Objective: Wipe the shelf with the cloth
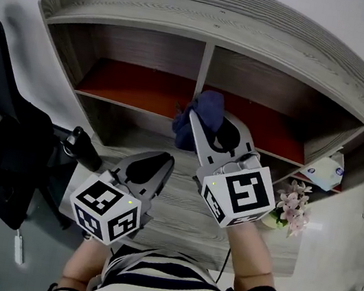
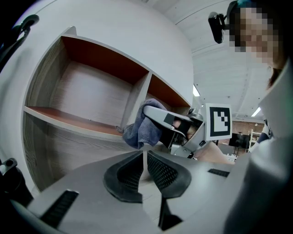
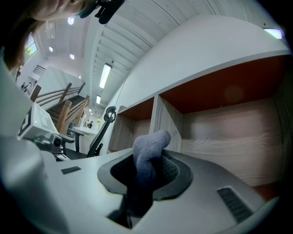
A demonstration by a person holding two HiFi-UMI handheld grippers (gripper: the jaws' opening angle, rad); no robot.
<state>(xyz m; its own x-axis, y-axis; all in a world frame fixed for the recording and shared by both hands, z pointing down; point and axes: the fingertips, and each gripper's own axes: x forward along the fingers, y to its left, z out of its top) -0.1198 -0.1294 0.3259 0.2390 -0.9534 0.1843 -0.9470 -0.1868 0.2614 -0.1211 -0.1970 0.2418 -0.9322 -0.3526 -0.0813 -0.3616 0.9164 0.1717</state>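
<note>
From here I count one grey wood-grain shelf unit (image 1: 256,39), one blue-grey fabric cloth (image 1: 209,104) and two grey plastic grippers, the left gripper (image 1: 152,169) and the right gripper (image 1: 212,122). There is one black office chair (image 1: 7,145) at nine o'clock, one bunch of pink flowers (image 1: 294,203) at four o'clock and one white printed packet (image 1: 327,170) at three o'clock.

No words or numbers can be read. Square coded markers sit on the left gripper (image 1: 154,170), seven o'clock, and the right gripper (image 1: 214,127), five o'clock. The print on a white box (image 1: 331,172) at three o'clock is too small to read.
</note>
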